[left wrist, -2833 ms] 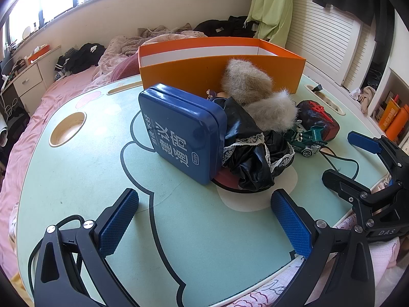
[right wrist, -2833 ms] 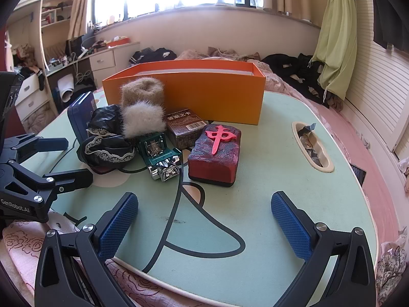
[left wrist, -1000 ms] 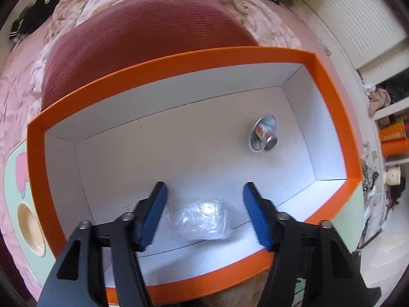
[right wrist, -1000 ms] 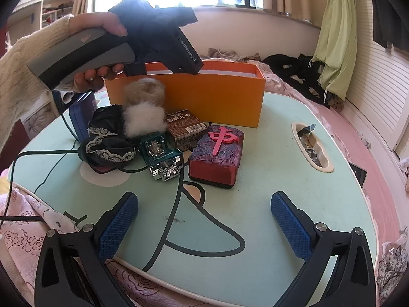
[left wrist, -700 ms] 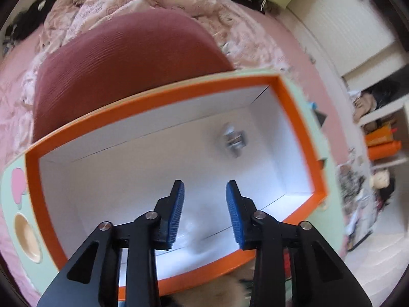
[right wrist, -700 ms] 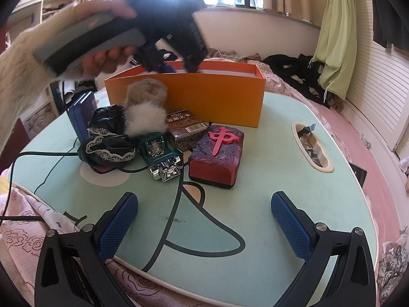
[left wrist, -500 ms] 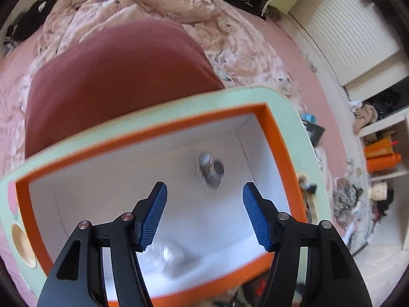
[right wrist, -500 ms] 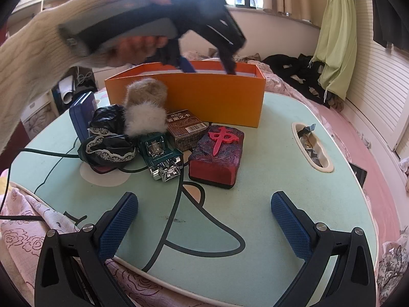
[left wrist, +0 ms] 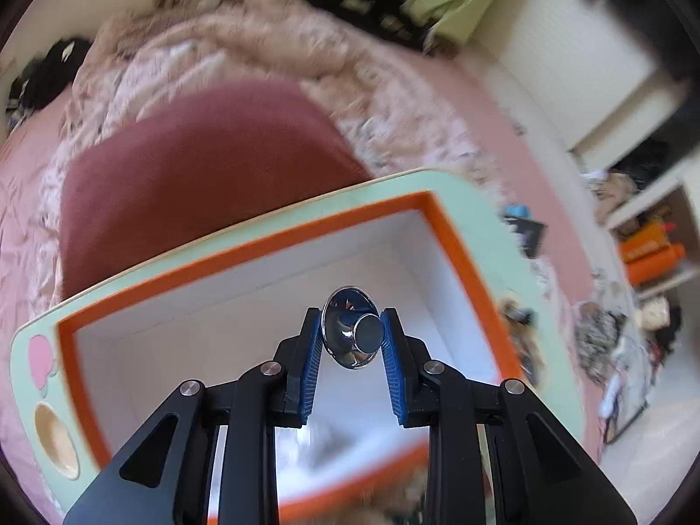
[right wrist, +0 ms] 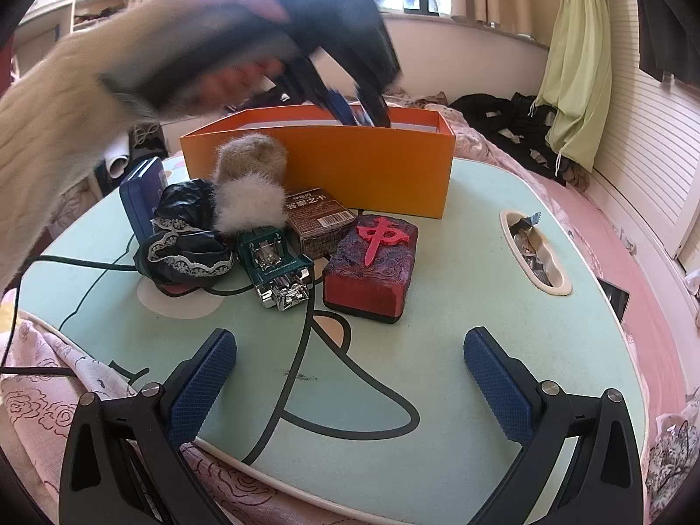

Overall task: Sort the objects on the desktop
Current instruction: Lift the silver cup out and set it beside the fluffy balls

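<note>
In the left wrist view my left gripper (left wrist: 351, 323) hangs over the white inside of the orange box (left wrist: 284, 236). Its jaws are closing, and the blue pads press on a shiny chrome cone-shaped piece (left wrist: 348, 345) held clear of the box floor. From the right wrist view the left gripper (right wrist: 361, 113) is a blur dipping into the orange box (right wrist: 350, 166), held by a hand in a cream sleeve. My right gripper (right wrist: 350, 376) stands open above the near part of the table (right wrist: 459, 306), with nothing between its fingers.
In front of the box lie a red mahjong block (right wrist: 372, 262), a green toy car (right wrist: 273, 262), a brown card pack (right wrist: 317, 216), two fur balls (right wrist: 249, 179), a black lace cloth (right wrist: 188, 236) and a blue tin (right wrist: 142, 192). A blurred clear plastic wad (left wrist: 323, 442) lies in the box.
The left gripper left the plastic wad, swung across the box to the chrome piece, closed on it and rose a little. The right gripper has not moved.
</note>
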`<state>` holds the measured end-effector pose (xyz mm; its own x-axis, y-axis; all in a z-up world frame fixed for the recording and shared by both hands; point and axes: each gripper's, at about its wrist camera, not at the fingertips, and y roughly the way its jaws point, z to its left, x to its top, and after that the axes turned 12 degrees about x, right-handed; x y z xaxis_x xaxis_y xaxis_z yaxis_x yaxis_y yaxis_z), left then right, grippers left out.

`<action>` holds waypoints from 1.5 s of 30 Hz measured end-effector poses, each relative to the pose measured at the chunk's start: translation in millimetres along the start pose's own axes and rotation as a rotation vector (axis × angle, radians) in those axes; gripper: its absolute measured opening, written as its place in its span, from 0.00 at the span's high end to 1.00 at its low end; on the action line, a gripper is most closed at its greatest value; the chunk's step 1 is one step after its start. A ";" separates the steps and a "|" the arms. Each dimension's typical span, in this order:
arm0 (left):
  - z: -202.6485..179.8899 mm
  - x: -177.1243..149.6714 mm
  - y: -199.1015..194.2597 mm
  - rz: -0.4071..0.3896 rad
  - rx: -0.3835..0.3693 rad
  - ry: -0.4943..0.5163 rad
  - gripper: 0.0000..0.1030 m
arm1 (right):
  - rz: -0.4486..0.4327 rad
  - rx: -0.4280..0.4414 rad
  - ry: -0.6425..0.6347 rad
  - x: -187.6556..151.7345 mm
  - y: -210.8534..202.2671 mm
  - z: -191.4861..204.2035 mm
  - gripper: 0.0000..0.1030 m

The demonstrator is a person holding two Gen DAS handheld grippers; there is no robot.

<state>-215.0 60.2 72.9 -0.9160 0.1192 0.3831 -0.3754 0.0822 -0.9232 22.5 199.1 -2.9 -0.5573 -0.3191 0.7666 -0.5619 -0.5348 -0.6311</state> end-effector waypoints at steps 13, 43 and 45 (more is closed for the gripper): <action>35.4 -118.1 -57.8 -0.152 0.166 0.015 0.73 | -0.001 0.001 0.000 -0.4 -0.1 -1.6 0.00; 25.1 -243.7 -31.1 -0.242 0.268 -0.072 0.30 | -0.001 0.001 -0.001 -1.5 1.3 -1.7 0.00; 24.8 -242.6 -28.7 -0.249 0.272 -0.079 0.18 | -0.001 0.001 -0.001 -1.5 1.4 -1.7 0.00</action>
<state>14.4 4.4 5.7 -0.7957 0.0515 0.6035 -0.6026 -0.1677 -0.7803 21.5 200.1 -5.2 -0.5561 -0.3187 0.7676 -0.5619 -0.5363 -0.6298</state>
